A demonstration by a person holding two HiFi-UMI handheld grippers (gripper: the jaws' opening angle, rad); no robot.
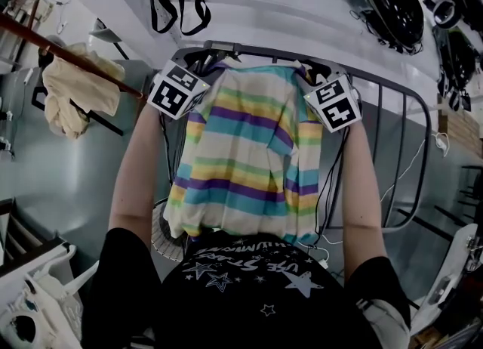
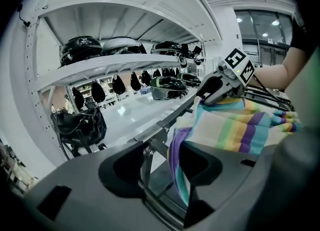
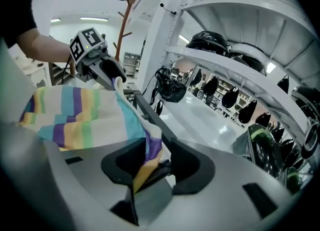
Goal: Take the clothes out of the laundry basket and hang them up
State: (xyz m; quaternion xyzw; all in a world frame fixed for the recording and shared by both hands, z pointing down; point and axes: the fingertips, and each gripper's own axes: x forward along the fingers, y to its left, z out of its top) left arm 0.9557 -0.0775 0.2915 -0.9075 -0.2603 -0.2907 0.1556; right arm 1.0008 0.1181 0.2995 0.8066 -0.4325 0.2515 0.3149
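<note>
Garment: soft cloth banded in cream, yellow, mint, turquoise and purple stripes (image 1: 241,159), spread flat and fairly smooth.
Place: draped over the dark metal rail of a drying rack (image 2: 163,123), its length hanging down toward the person.
Left gripper (image 2: 163,170): jaws stand apart at the cloth's left top corner; the purple-edged hem and the rail pass between them, seemingly unpinched.
Right gripper (image 3: 156,160): jaws parted at the right top corner; a fold of the cloth hangs loose in the gap.
Hidden: in the head view the cloth's lower hem is cut off by the person's black star-printed shirt (image 1: 256,287), and the marker cubes cover both grippers' tips.
</note>
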